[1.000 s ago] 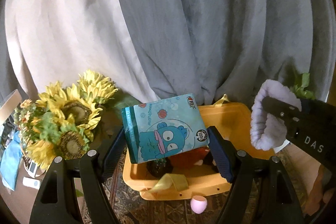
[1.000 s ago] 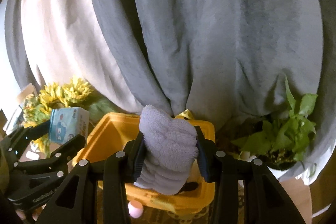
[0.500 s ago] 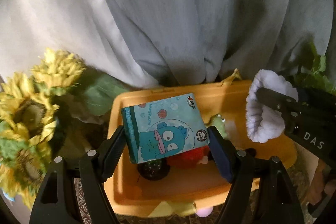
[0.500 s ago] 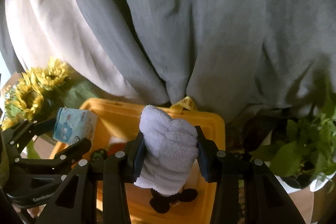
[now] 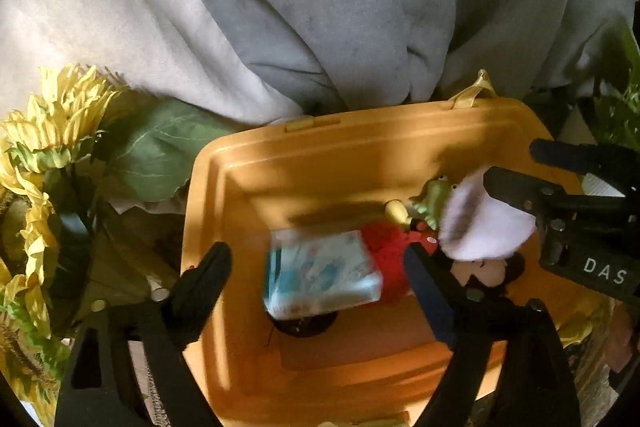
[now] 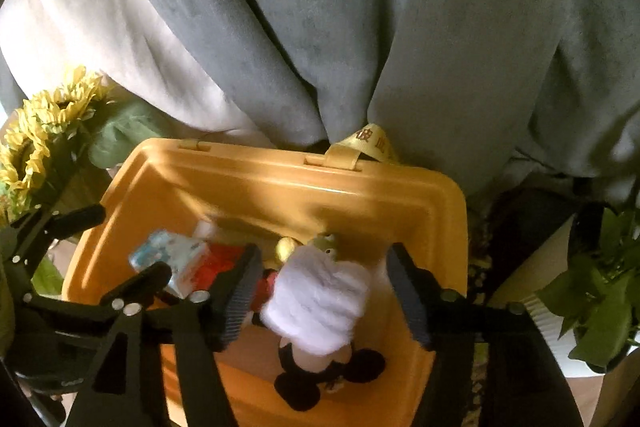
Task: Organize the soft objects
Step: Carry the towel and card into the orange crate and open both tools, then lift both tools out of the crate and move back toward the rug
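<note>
An orange bin [image 5: 360,147] [image 6: 304,187] sits below both grippers. My left gripper [image 5: 316,275] is open; the blue tissue pack [image 5: 324,279] [image 6: 172,259] is free between its jaws, blurred, falling into the bin. My right gripper [image 6: 324,291] is open; the lilac rolled towel [image 6: 320,299] [image 5: 480,227] is loose between its jaws, over a Mickey plush [image 6: 328,371]. A red plush [image 5: 384,251] and a green frog toy [image 5: 432,199] lie in the bin.
Artificial sunflowers [image 5: 44,163] stand left of the bin. A potted green plant [image 6: 600,291] stands to the right. Grey and white curtains [image 5: 320,7] hang behind. A yellow strap [image 6: 368,143] hangs at the bin's far rim.
Both grippers moved forward over the bin and opened. The tissue pack left the left jaws and drops; the towel came loose from the right jaws.
</note>
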`<action>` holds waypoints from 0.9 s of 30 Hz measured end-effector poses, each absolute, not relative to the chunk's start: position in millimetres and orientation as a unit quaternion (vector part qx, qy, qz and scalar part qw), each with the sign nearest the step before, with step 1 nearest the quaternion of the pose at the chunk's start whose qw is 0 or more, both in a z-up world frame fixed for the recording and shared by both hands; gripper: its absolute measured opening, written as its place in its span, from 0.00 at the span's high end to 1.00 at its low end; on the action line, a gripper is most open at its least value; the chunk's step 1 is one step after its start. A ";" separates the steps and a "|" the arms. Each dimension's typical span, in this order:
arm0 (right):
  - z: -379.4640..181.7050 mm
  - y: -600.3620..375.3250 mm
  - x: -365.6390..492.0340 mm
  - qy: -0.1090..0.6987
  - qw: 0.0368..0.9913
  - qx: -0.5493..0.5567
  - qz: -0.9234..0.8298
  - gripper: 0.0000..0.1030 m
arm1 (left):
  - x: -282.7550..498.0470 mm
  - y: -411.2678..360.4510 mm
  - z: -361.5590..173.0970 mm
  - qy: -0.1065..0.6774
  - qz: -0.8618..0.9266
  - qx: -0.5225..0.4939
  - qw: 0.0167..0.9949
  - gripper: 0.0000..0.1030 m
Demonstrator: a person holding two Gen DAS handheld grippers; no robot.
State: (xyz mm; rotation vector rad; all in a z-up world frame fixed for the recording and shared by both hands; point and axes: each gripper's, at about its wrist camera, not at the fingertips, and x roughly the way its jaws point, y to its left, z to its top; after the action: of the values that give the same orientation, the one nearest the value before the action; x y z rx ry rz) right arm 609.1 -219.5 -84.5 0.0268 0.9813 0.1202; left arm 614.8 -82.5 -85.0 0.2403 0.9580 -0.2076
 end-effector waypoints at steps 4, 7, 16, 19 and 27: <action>-75.9 -221.8 605.6 0.460 0.886 0.017 0.048 0.31 | 608.7 -78.7 -79.5 0.450 -0.091 0.113 0.881 0.10; -65.7 -223.6 600.8 0.447 0.894 0.014 0.040 0.31 | 600.8 -75.6 -70.5 0.436 -0.085 0.107 0.889 0.10; -35.2 -223.9 576.7 0.406 0.913 0.017 0.026 0.31 | 570.0 -70.2 -39.2 0.386 -0.065 0.097 0.915 0.07; -23.2 -223.6 561.2 0.385 0.922 0.018 0.020 0.31 | 555.4 -69.0 -28.9 0.368 -0.059 0.094 0.923 0.07; 2.7 -224.6 522.8 0.344 0.939 0.020 0.009 0.26 | 518.2 -64.1 -9.7 0.320 -0.039 0.087 0.943 0.04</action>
State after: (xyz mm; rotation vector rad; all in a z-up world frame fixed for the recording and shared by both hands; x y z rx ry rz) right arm 522.8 -224.6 2.7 0.0406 0.7030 0.0186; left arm 518.2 -64.1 -9.7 0.1764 0.6530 -0.0795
